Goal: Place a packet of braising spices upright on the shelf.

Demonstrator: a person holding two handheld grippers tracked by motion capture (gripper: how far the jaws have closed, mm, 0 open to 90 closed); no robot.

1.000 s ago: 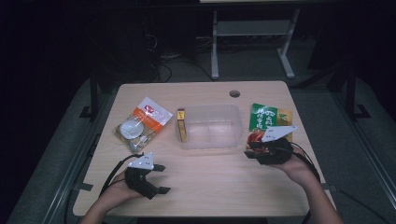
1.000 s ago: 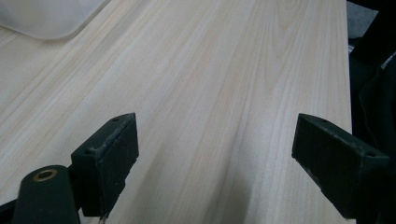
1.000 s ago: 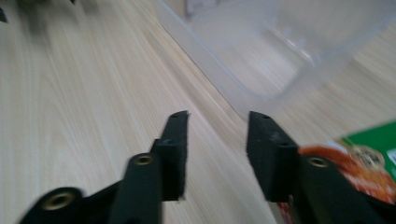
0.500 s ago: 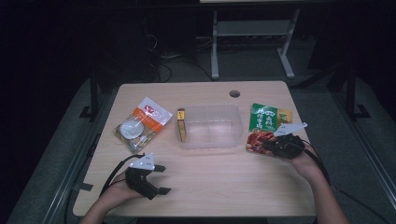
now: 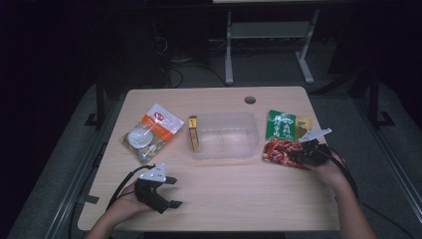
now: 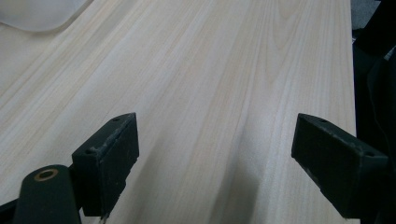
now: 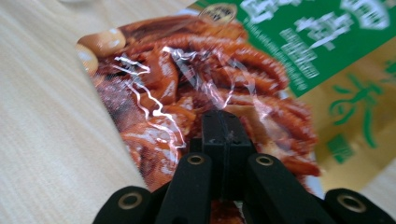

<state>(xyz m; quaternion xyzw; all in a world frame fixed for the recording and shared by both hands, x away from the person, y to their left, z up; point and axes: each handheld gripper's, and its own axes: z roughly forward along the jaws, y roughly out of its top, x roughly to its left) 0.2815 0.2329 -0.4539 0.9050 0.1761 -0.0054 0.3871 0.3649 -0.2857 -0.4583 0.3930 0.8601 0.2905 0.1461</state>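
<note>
Glossy green-and-red food packet (image 7: 210,70) lies flat, printed with braised meat.

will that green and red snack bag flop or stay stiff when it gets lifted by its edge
Probably floppy: the snack bag lies flat and thin on the table. Its glossy, wrinkled film looks slippery, so it may slide in the right hand-held gripper, whose jaws are closed at its near edge. Likely light.

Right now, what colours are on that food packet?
Green top, reddish-brown food picture below on the food packet; the right gripper view shows it best.

Black grippers (image 5: 171,191) with grey three-cornered plates, brass-ringed screws, trailing black cables.
</note>
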